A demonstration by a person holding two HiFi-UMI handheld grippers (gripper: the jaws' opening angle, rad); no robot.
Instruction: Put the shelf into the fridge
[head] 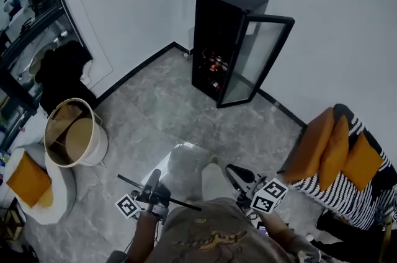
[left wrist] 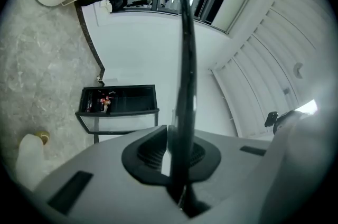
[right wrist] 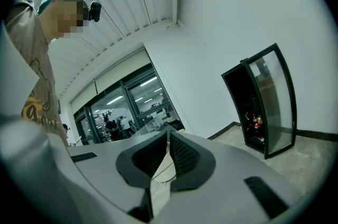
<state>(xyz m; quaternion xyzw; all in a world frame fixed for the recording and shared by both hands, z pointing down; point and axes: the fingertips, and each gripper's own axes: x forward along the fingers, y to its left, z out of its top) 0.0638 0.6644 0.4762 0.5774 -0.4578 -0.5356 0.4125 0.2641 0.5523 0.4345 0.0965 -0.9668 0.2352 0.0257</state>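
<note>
Left tool (left wrist: 179, 139): I have it pinched on the dark edge of the shelf (left wrist: 186, 59).
Right tool (right wrist: 169, 136): pressed almost together on the shelf's pale side.
Shelf: at my waist, well apart from the fridge (head: 221, 38).
Fridge door (head: 257, 60): swung open.
Room: grey floor (head: 167, 106) open ahead; basket (head: 74, 131) left, striped chair (head: 350, 184) right.

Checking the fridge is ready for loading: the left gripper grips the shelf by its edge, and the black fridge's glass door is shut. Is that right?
Not quite: the glass door stands open, swung clear of the black fridge, as the head view shows. The left gripper does grip the shelf by its edge.
</note>
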